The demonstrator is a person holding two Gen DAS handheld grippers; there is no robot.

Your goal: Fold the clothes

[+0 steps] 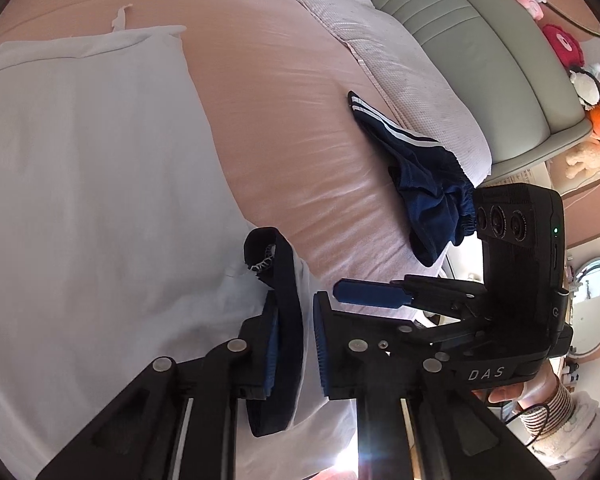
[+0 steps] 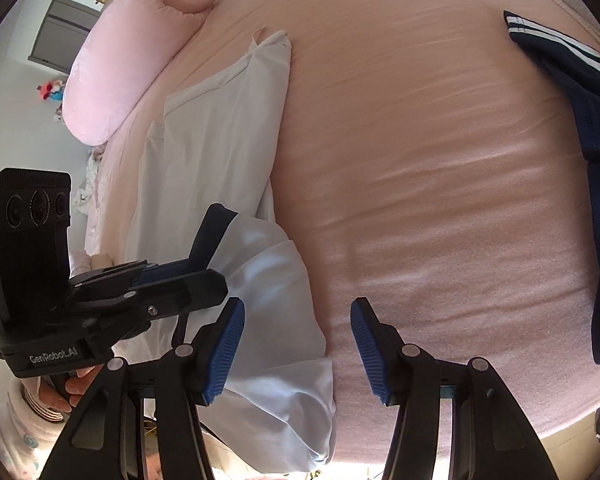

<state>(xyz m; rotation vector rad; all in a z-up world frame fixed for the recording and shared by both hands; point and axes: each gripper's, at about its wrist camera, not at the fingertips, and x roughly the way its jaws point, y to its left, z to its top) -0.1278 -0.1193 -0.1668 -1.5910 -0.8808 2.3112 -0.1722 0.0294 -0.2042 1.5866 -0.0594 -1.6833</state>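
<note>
Left wrist view: the left tool (image 1: 296,344) is clamped on the dark collar (image 1: 288,312) of the white shirt (image 1: 92,200), which lies on the pink bed (image 1: 284,128). Right wrist view: the right tool (image 2: 298,350) stands partly open, gripping nothing, over the shirt's near edge; navy shorts (image 2: 592,128) lie apart.

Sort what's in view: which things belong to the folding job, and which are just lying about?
Job: white garment with its dark collar, navy shorts, left tongs, right tongs.

Lying about: pink pillow, plush toys, headboard, grey cabinet.
</note>
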